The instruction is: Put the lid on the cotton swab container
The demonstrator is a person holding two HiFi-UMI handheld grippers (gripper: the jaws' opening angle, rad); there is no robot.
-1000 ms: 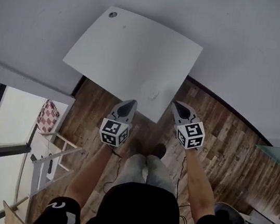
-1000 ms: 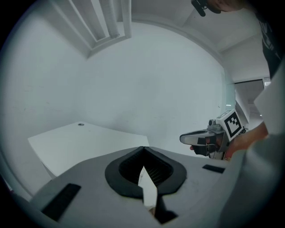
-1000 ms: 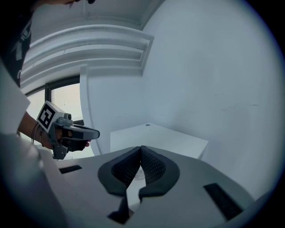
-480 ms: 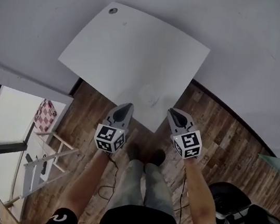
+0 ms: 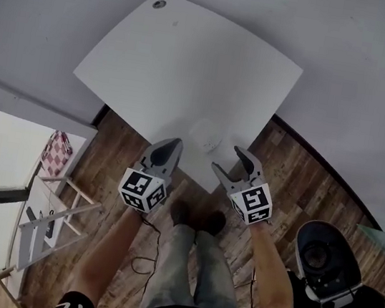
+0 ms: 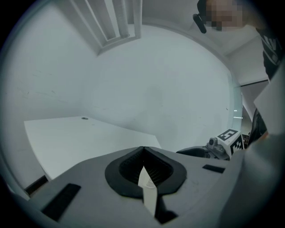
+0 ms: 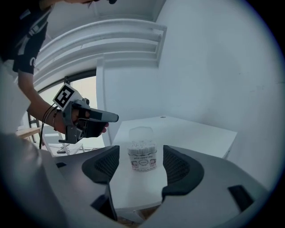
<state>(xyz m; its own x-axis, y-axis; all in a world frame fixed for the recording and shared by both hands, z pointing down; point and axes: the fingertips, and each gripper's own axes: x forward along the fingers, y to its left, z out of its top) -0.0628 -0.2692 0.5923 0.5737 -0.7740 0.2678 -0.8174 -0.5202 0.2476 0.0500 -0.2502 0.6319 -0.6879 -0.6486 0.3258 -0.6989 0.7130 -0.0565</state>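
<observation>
A small round cotton swab container stands near the white table's front edge. In the right gripper view the container shows a labelled body full of swabs, with a clear lid shape just above or behind it; I cannot tell whether it sits on. My right gripper is short of the container, and its jaws are opening with nothing between the pads. My left gripper hovers left of the container, shut and empty, its tips meeting.
The white table has a small round hole at its far corner and a grey wall behind. Below lies wooden floor, with a wooden rack at the left and a dark bag at the right.
The right gripper's jaws have gone from shut to wide apart. Both grippers have come closer to the table's front edge. The left gripper stays shut.
</observation>
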